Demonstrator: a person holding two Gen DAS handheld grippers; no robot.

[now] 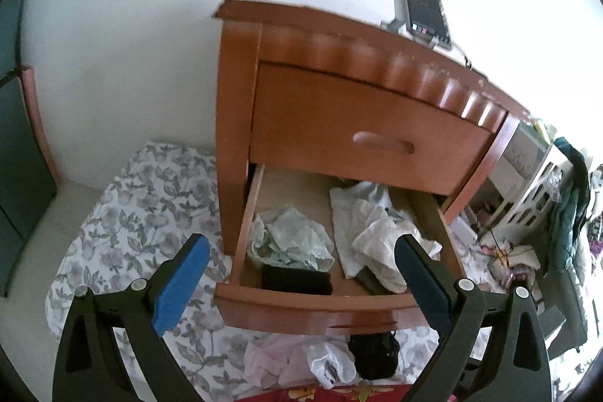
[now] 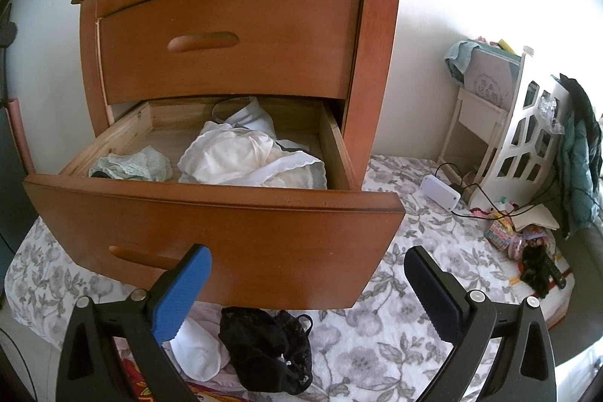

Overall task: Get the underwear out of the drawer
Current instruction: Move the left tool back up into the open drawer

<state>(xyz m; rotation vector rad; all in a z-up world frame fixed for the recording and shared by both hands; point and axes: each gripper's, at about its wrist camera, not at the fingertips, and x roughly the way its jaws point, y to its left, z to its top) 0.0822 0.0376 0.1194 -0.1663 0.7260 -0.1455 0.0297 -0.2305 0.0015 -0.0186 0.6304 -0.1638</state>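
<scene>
A: While both claws gape wide and empty, left gripper [image 1: 301, 251] hovers over the pulled-out wooden lower drawer [image 1: 324, 307]; right gripper [image 2: 307, 260] hangs before its front.

B: Between picks. Mint lace underwear [image 1: 290, 240] lies inside, left; descend, pinch.

The nightstand [image 2: 241, 63] is finished in reddish-brown wood. Mint-green lace underwear [image 2: 132, 166] and white underwear [image 2: 241, 153] are seen in its drawer [image 2: 211, 236]; black lace underwear [image 2: 267, 345] is laid on grey-floral sheeting [image 2: 395, 345].

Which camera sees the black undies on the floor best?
The right wrist view: the black underwear lies whole between the open right gripper fingers. In the left wrist view it is partly hidden under the drawer front.
</scene>
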